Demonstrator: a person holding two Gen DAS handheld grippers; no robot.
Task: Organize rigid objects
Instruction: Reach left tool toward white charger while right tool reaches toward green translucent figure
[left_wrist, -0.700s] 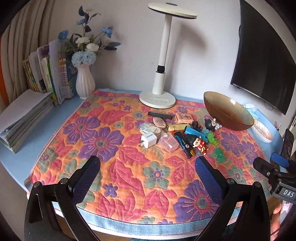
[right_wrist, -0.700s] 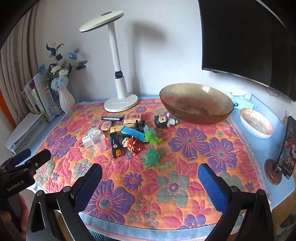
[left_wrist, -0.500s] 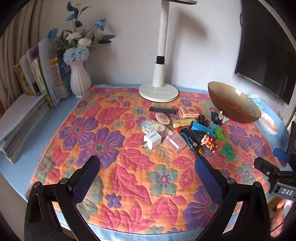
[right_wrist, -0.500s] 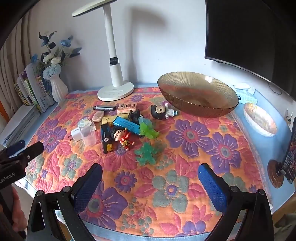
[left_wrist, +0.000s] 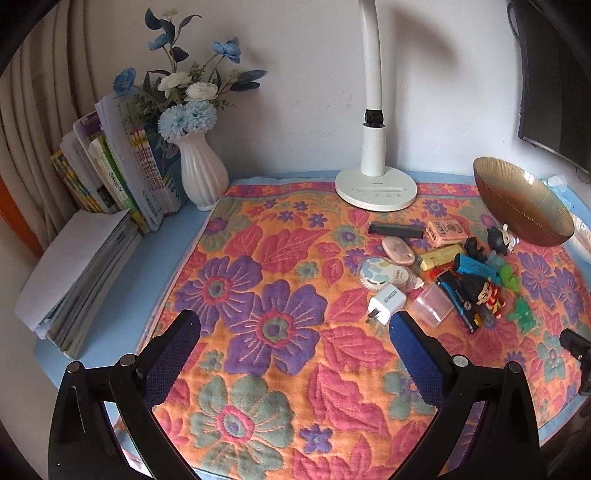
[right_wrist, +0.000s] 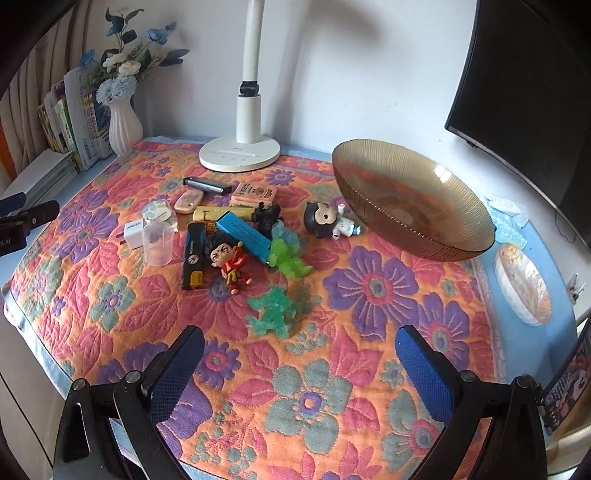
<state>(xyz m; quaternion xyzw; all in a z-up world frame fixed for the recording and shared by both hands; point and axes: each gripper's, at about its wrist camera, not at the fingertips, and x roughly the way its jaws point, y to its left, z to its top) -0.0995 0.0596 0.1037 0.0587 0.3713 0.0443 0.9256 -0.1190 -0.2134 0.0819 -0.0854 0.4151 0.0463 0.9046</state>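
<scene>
Both tools hung spread and empty — I judged the right tool (right_wrist: 299, 363) should drop squarely over the green figure (right_wrist: 273, 312), just short of the amber bowl (right_wrist: 413, 206), while the left tool (left_wrist: 293, 345) took the white charger (left_wrist: 386, 304).

- Soft daylight, even, fairly bright in both views; no harsh contrast.
- Lamp (left_wrist: 373, 110) throws a broad, faint shadow on the wall (left_wrist: 436, 66) to its right.
- Glare spot on bowl (right_wrist: 441, 171) rim; monitor (right_wrist: 535, 92) reads near-black.
- Heavy fisheye bend; corners vignetted to black.
- Centre sharp, edges slightly soft; books (left_wrist: 110, 173) blur a little.
</scene>
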